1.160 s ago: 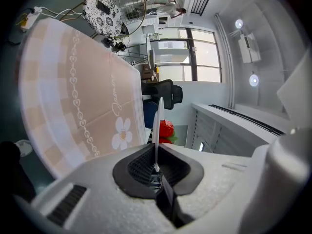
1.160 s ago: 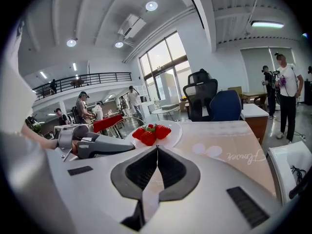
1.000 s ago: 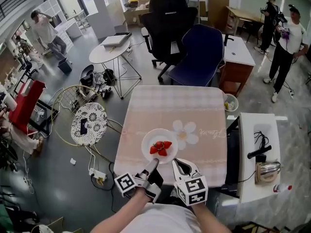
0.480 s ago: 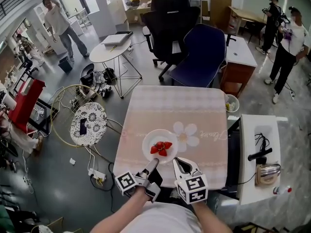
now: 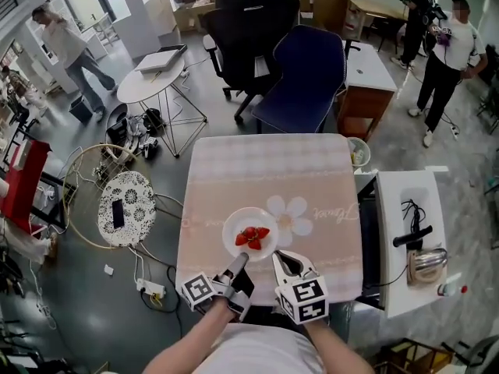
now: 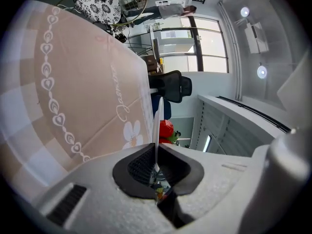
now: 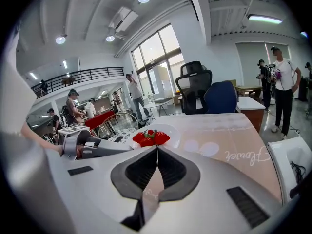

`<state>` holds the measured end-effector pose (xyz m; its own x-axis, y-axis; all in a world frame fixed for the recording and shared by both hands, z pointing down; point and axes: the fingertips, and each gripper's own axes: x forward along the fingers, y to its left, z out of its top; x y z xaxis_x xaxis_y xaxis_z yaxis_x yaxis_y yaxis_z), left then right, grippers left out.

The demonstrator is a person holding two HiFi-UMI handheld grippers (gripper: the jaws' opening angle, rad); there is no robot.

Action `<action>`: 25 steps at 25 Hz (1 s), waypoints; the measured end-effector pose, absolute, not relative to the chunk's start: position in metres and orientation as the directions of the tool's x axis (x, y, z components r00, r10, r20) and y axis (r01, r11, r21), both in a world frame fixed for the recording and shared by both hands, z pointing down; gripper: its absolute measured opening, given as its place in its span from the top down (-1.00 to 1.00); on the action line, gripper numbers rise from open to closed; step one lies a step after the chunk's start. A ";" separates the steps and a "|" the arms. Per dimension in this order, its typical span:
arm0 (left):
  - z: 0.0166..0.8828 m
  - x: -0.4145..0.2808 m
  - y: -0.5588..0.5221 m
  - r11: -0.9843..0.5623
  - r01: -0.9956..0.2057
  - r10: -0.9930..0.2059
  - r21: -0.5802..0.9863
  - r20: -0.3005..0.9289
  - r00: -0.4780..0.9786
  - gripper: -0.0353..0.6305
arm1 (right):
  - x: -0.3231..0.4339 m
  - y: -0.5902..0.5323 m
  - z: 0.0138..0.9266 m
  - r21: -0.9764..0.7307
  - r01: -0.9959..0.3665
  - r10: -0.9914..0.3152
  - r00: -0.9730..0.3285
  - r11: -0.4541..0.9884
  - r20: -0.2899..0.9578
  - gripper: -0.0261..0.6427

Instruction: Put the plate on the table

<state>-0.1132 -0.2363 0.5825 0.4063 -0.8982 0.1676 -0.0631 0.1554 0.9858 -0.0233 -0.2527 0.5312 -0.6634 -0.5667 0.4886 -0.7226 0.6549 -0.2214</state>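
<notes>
An open office or lab hall is shown. Ahead of the left gripper (image 5: 242,259) and right gripper (image 5: 278,257), a black office chair (image 5: 251,22) and a blue chair (image 5: 300,72) are seen, with a desk (image 5: 366,68) off the right gripper's side and tangled cables (image 5: 144,125) off the left's. Tall windows (image 7: 158,65) and a railed mezzanine (image 7: 83,74) are seen beyond them.

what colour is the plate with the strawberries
White plate, holding red strawberries; it shows best in the head view.
</notes>
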 end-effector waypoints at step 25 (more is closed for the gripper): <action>0.647 -0.116 -0.298 0.262 -0.117 -0.776 0.958 0.281 0.564 0.84 | -0.025 -0.299 0.566 -0.228 -0.822 -0.601 -0.543 0.521 0.586 0.91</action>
<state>-0.1160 -0.2982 0.6472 0.5641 -0.7764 0.2811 -0.1173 0.2616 0.9580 -0.0250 -0.2994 0.5656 -0.5435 -0.6010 0.5860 -0.8223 0.5213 -0.2279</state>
